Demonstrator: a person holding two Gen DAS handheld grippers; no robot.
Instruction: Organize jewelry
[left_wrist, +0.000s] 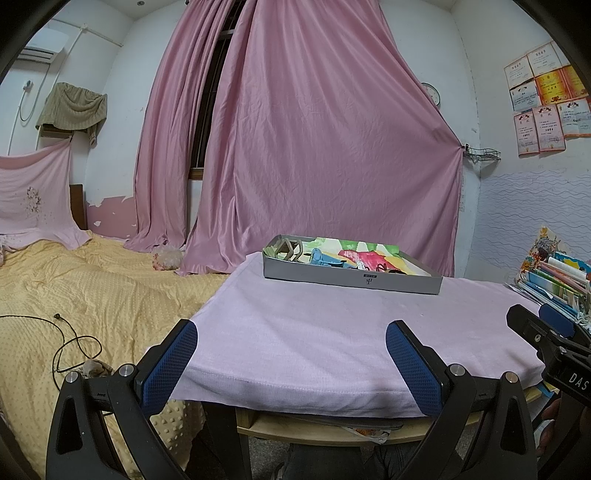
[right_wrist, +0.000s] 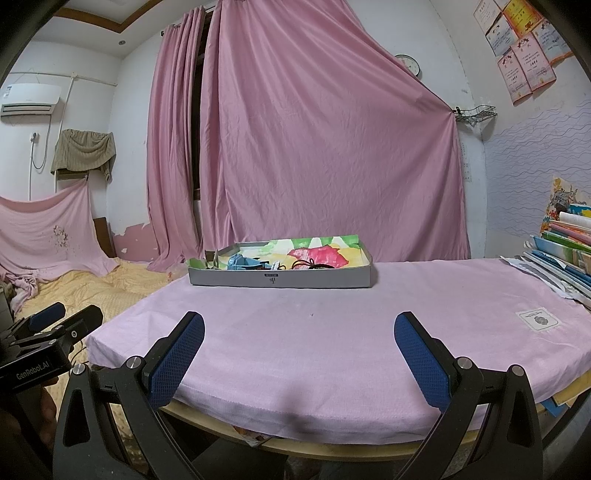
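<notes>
left gripper jaws spread wide, nothing between them. right gripper same: jaws spread, empty. both hover at the near edge of the desk, well short of the tray. each gripper shows at the edge of the other's view, side by side, apart.

desk is covered in a pink cloth, bare between the grippers and the tray. small white label patch on the cloth, right of the tray and nearer the grippers.

tray is a shallow grey box at the far side of the desk, in front of the pink curtain. lined with a colourful painted sheet. inside: a beige frame-like piece at the tray's left end, a blue item right of it, and a dark looped cord or hair tie near the middle. too small to say what each one is, or whether they are sorted.

stack of books and papers right of the tray. bed with a yellow quilt left of the tray, below desk level, with a black cable on it.

progress, my read: at or near the start. nothing gripped, nothing laid out on the cloth, all pieces sit jumbled in the tray. whole job looks left: reach to the tray, pick pieces one by one, arrange them. could equally be the end with everything put away; can't rule that out.
</notes>
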